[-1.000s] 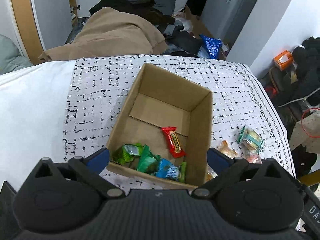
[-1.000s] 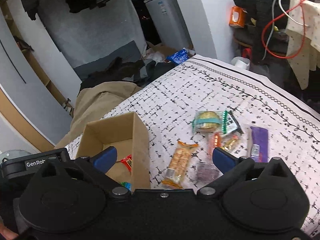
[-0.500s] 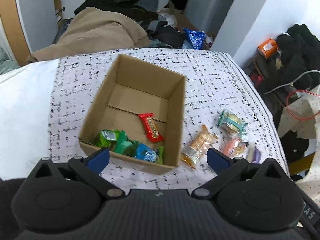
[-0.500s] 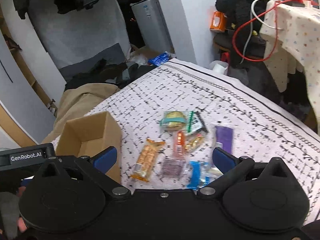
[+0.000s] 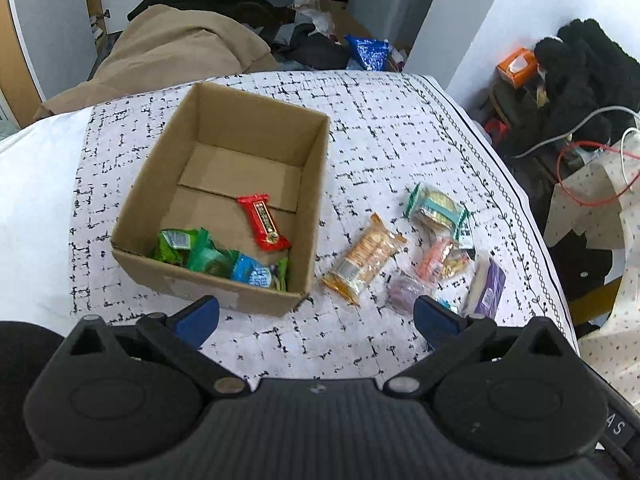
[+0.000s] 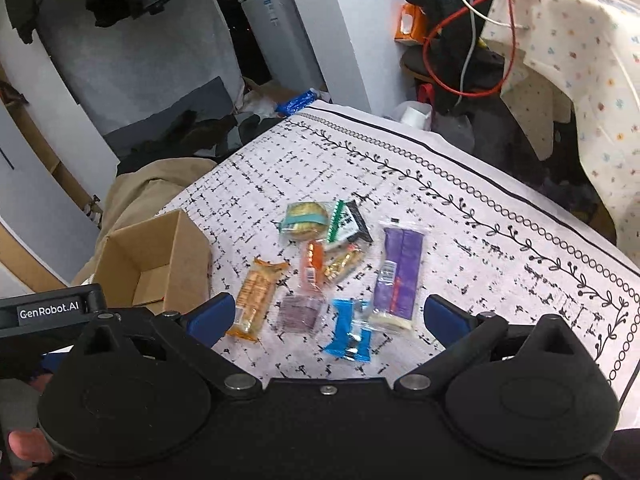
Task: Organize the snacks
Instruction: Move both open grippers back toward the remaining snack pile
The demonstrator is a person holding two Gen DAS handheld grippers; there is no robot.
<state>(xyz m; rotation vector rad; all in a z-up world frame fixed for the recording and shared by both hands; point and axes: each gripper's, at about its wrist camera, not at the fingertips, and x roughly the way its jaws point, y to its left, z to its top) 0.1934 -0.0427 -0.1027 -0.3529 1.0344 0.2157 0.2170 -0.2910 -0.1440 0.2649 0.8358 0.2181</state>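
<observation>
Lying on a counter [image 5: 384,128] draped in a white cloth with black dashes, an open cardboard box [image 5: 316,184] sits toward the left, with loose snacks spread just to its right. The left gripper [image 5: 316,318] hovers over bare cloth near the box's front right corner, its blue fingers [image 5: 196,320] wide apart and holding nothing. The right gripper [image 6: 330,316] hangs above the near end of the snack pile, fingers [image 6: 214,318] likewise spread and empty.

From the left wrist view the box interior shows: a red candy bar [image 5: 264,228] lies diagonally on the floor of the box, and green packets [image 5: 188,248] and a blue one [image 5: 250,274] crowd against the near wall; the far half of the box floor is bare. Open cloth stretches behind the box and snacks up to the far edge, and a strip of it lies between box and grippers.

The right wrist view sees only the box's [image 6: 160,252] far inner walls, but lays out the loose snacks better: an orange cracker pack [image 6: 256,296] nearest the box, a round biscuit in a teal wrapper [image 6: 304,218] farthest away, a purple bar [image 6: 396,276] on the right, a blue packet [image 6: 352,330] closest to the gripper, and small orange, gold and dark purple pieces between them. It also shows the cloth's vine-and-circle border [image 6: 520,244] running along the right edge, with a wide empty band between it and the snacks. A thumb [image 6: 26,446] shows at the lower left corner.
</observation>
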